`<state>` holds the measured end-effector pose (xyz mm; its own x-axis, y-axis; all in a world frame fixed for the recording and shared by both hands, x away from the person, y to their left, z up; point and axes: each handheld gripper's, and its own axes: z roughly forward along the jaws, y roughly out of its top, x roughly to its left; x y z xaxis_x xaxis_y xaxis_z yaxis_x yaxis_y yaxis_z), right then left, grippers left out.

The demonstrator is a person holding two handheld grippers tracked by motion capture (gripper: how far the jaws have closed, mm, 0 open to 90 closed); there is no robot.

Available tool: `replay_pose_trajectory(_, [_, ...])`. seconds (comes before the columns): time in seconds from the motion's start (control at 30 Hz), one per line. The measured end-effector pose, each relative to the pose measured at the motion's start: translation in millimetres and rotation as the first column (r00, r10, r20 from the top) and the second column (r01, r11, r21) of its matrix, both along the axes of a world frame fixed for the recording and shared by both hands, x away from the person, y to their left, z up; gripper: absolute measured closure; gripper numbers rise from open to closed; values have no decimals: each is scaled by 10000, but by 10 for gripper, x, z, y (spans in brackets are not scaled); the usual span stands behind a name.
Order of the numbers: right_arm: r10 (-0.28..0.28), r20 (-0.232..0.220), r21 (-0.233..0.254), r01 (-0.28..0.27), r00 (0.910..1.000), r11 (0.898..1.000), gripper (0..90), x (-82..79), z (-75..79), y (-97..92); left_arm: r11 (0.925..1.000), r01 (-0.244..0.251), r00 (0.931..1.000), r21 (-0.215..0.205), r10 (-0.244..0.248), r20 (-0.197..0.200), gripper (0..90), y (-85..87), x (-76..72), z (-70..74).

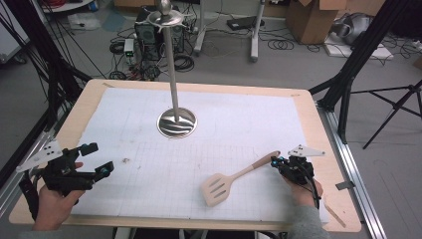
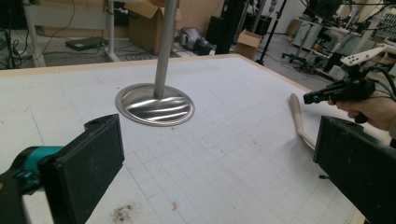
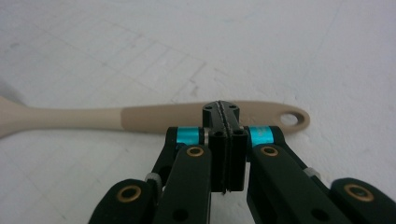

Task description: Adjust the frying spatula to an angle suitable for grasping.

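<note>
Spatula [image 1: 230, 181]: I see it flat on the white sheet, front right part of the tabletop, slotted blade toward the near edge, handle slanting back and right. In the right gripper view its handle [image 3: 187, 116] runs across just beyond my jaws, hanging hole at the right end.
Right gripper [image 1: 276, 162]: my jaws are pressed together with nothing between them, tips [image 3: 221, 112] right at the handle end; whether they touch it I cannot tell.
Left gripper [image 1: 99, 159]: jaws spread wide and holding nothing, low over the front left of the sheet. In its own view the two black pads [image 2: 88, 163] frame bare sheet.
Stand [image 1: 175, 94]: a metal pole on a round shiny base, behind the middle of the sheet, well apart from the spatula and both grippers.
Tabletop [image 1: 89, 94]: a wooden rim shows all round the white sheet [image 1: 239, 124].
Edges: the blade lies near the front edge of the sheet; my right hand [image 1: 303, 191] sits close to the right and front rims, my left hand [image 1: 52, 204] over the front left corner.
Open room: I have a broad bare stretch of sheet between the two grippers, and more between the stand and the right rim.
Marks: a small dark smudge [image 1: 125, 160] lies just right of the left gripper.
</note>
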<state>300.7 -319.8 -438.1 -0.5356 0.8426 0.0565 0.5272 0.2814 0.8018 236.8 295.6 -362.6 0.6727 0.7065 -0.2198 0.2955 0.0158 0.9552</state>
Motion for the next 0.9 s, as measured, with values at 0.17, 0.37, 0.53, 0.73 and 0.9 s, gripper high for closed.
replay_pose_trajectory(0.17, [-34,-378,-527,14,9993,9986,900,27,-78,-25,10000,3,10000,6,-3,27,21,13,-10,3])
replay_pose_trajectory(0.37, [52,-222,-716,-68,9997,9974,900,105,-106,51,10000,-63,10000,2,63,-6,21,28,-24,-5])
replay_pose_trajectory(0.53, [83,137,-310,-78,9999,9995,900,191,-96,88,9998,-162,9998,89,163,-82,21,43,-41,-23])
replay_pose_trajectory(0.73, [217,197,-465,-208,9996,9987,900,287,-89,143,9997,-231,9996,119,233,-126,21,55,-65,-34])
replay_pose_trajectory(0.9, [303,195,-406,-295,9993,9987,900,376,-94,201,9993,-241,9996,289,245,-141,21,62,-63,-37])
